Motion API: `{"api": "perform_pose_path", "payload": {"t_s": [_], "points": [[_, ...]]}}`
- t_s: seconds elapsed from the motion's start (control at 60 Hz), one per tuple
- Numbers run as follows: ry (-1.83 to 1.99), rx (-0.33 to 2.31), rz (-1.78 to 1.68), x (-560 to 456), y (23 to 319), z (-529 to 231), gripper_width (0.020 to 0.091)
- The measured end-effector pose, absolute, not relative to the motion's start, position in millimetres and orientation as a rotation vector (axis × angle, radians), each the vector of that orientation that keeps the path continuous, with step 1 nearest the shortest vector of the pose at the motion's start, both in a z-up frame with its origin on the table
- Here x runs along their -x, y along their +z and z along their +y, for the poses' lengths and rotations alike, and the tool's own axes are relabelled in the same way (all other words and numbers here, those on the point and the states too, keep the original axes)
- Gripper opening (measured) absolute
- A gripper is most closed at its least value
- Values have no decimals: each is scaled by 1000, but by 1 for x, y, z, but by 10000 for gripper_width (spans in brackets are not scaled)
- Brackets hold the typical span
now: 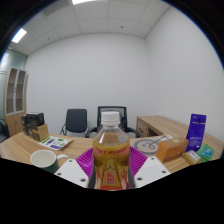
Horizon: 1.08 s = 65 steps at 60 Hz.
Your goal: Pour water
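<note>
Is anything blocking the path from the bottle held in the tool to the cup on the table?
Nothing visible does. The bottle sits between the tool fingers, and the cup stands just beside it on the wooden table, with open space between them.

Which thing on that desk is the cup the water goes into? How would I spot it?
Start at the wooden table, then find the bottle held between the fingers. The cup stands just beside it, toward the black chairs' side: pale green, open-topped and squat, unlike the tall capped bottle.
</note>
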State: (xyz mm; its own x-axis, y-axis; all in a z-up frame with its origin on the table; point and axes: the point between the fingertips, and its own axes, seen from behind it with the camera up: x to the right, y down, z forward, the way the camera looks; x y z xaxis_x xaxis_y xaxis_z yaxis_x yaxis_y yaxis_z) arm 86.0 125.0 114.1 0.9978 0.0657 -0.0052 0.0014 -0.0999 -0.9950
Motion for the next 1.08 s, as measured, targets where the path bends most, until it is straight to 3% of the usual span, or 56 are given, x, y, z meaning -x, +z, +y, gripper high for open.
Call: {"api": "perform_pose_path", "payload": {"t_s": [0.033,0.05,0.133,0.3,0.4,0.467,0.517,0.85,1.083], "points": [[32,1716,-85,-90,126,140,458],[48,1711,-56,-92,107,134,459],[93,1732,-54,-93,91,135,473],[92,1688,-46,-92,95,135,516],[65,1734,-87,-93,88,133,640],[85,1815,-106,-91,79,124,864],[138,1803,-84,-87,88,115,835],[128,1720,-162,-87,152,-43,836],[245,1688,-96,-73,150,-162,832]]}}
